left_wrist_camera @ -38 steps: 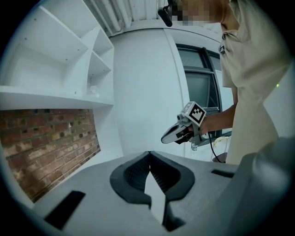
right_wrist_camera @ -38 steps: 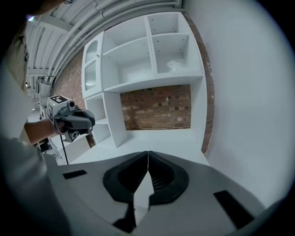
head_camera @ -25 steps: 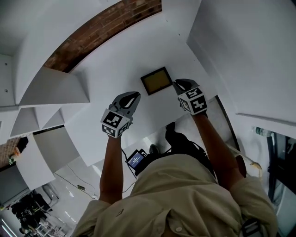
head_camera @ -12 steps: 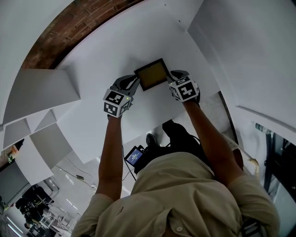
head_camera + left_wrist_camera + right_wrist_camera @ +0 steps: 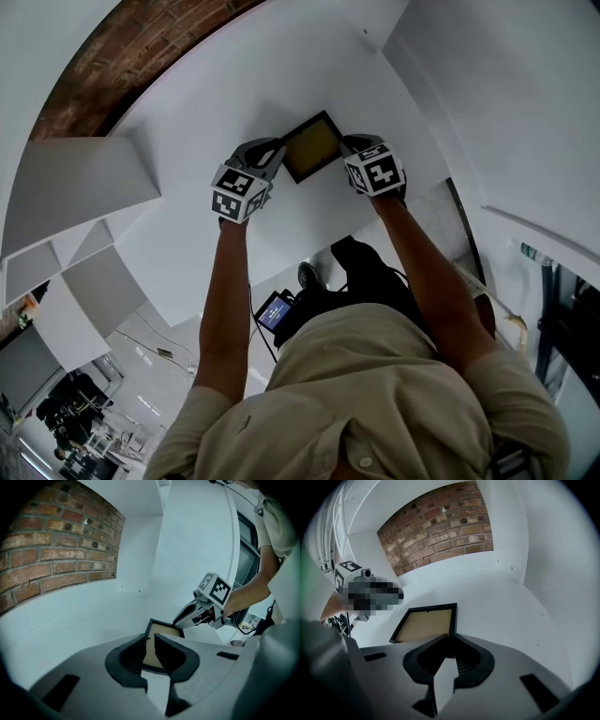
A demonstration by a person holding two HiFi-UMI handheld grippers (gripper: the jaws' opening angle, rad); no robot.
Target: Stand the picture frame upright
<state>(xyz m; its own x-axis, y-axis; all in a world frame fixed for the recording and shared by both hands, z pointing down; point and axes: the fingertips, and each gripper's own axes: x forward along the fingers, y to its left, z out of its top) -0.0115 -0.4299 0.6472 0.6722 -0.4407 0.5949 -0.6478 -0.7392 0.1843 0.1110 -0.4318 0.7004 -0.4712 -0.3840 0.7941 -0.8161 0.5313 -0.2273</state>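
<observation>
Lying flat on the white shelf, a little in front of the brick wall, the picture frame shows a tan panel inside a black border and sits between the two grippers. The left gripper has its jaws nearly together on the frame's left edge, having just been opening slightly with that edge between them. The right gripper has just been closing, and its jaws now pinch the frame's near right corner with only a narrow gap remaining
</observation>
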